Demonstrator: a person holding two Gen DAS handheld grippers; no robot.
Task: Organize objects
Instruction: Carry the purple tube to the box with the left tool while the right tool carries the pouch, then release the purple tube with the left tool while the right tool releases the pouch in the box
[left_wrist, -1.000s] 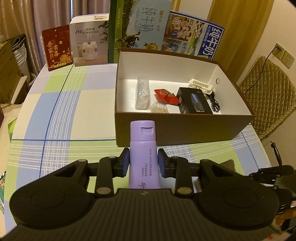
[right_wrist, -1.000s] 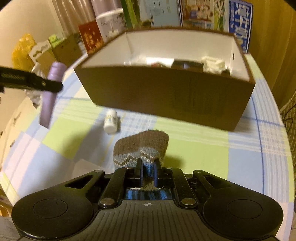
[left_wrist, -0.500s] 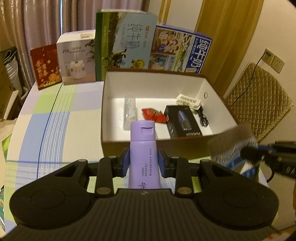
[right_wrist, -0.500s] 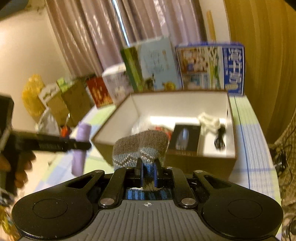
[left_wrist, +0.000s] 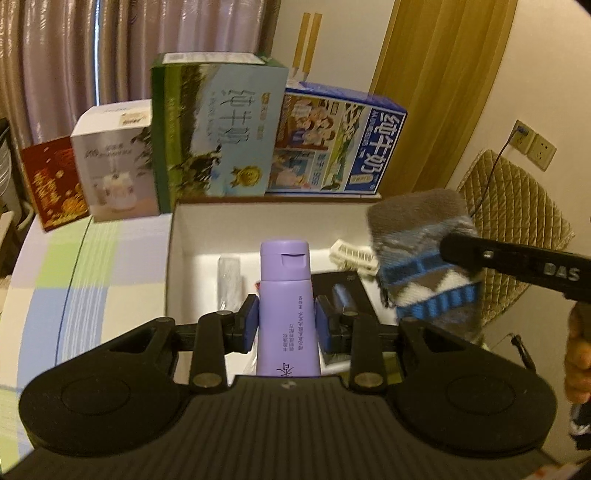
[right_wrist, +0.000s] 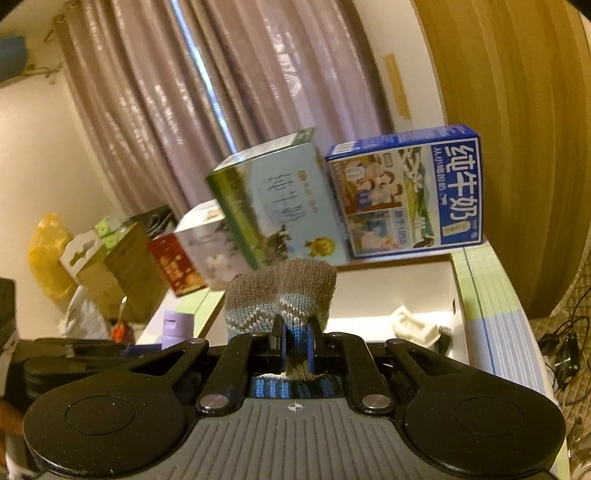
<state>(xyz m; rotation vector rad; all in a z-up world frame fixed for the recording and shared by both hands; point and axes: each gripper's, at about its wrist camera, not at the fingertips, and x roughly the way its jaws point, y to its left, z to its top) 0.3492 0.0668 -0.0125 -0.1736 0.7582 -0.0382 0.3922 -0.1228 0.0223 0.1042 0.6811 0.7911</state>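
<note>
Left gripper (left_wrist: 284, 321) clamps purple lotion bottle (left_wrist: 285, 306) above brown cardboard box (left_wrist: 173, 254); right gripper (right_wrist: 294, 345) pinches knitted sock (right_wrist: 282, 295) over box's right side; risk: 2 grippers crowd together, collide; bottle dropped onto black case (left_wrist: 341, 291).

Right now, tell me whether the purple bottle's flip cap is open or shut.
Shut. In the left wrist view the purple bottle, clamped in the left gripper, has its cap lying flush with the top, tab down.
</note>
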